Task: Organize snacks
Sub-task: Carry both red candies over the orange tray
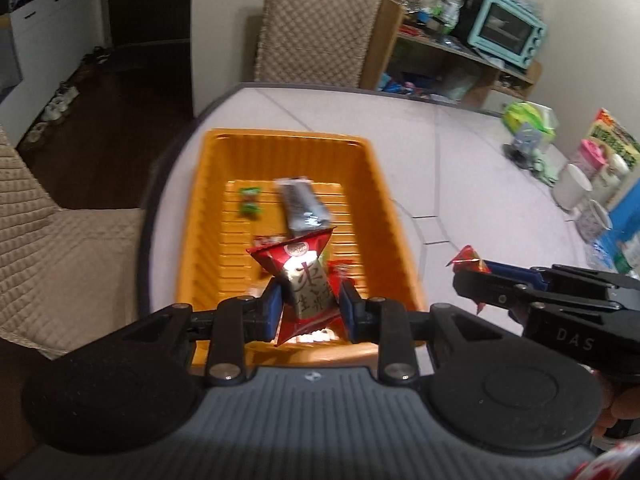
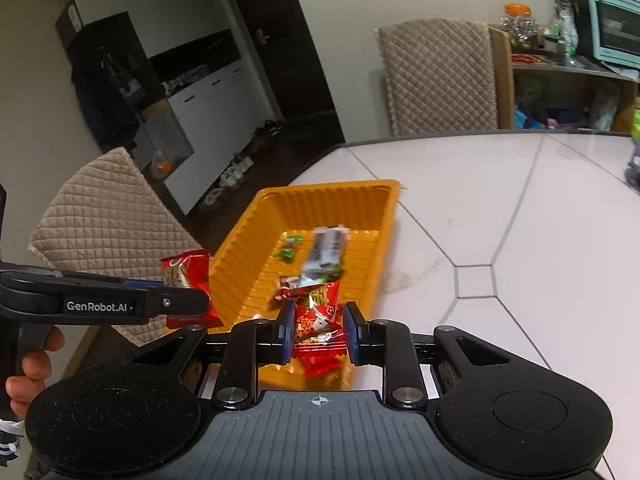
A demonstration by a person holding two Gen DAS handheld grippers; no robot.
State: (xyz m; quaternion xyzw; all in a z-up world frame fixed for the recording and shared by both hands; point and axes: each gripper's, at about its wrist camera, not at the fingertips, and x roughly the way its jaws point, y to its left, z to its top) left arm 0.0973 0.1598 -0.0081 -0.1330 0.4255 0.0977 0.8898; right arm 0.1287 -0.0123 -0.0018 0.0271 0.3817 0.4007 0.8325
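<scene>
Above the orange tray [image 1: 372,184], already holding several snacks, left gripper [image 1: 310,304] and right gripper [image 2: 318,330] each clamp a red packet, neither yet deposited.

Orange, ribbed tray [image 1: 200,208] noted at frame centre on a white table [image 1: 460,184] crossed by thin grey lines. Red-and-silver packet [image 1: 306,280] with dark characters is seen low in the left wrist view, between blue pads [image 1: 274,308]. Red packet [image 2: 318,320] with gold and white print is seen at lower centre of the right wrist view. Beige quilted diamond pattern is recorded on the chair [image 2: 436,76] at upper right. Turquoise oven [image 1: 506,34] at upper right.
</scene>
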